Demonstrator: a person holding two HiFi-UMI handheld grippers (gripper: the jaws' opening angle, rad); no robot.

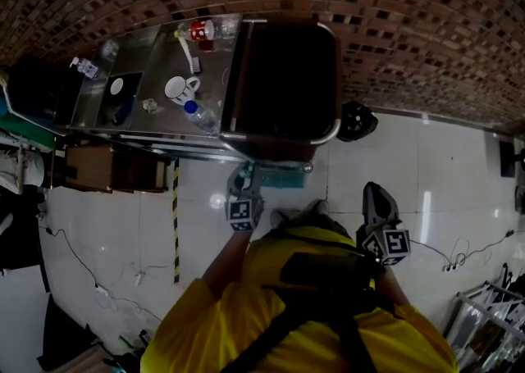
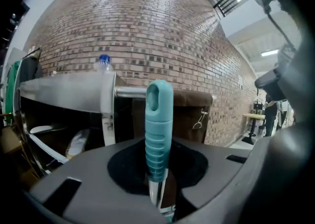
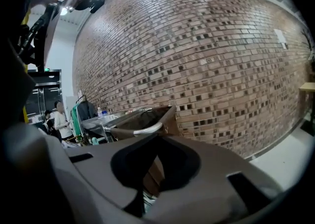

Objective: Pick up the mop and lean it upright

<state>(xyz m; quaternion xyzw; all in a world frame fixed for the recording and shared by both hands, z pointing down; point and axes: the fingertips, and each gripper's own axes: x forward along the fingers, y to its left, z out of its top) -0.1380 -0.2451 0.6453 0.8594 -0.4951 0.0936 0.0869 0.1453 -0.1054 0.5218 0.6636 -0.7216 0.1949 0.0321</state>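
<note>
The mop's teal ribbed handle [image 2: 158,129] stands upright between the jaws of my left gripper [image 2: 160,193], which is shut on the metal shaft just under the grip. From the head view, the left gripper [image 1: 244,181] is held out in front of the person, close to the brown bin, with the teal handle tip [image 1: 244,173] at its nose. A teal piece, which looks like the mop's head [image 1: 283,176], lies on the floor at the bin's foot. My right gripper [image 1: 374,196] hangs to the right over the white floor, shut, with nothing in it [image 3: 144,197].
A large brown wheeled bin [image 1: 287,76] stands against the brick wall [image 1: 410,19]. Left of it is a steel table [image 1: 152,64] carrying a mug [image 1: 179,88], a bottle [image 1: 199,115] and a red can [image 1: 201,29]. A black round object [image 1: 357,120] and cables [image 1: 459,261] lie on the floor.
</note>
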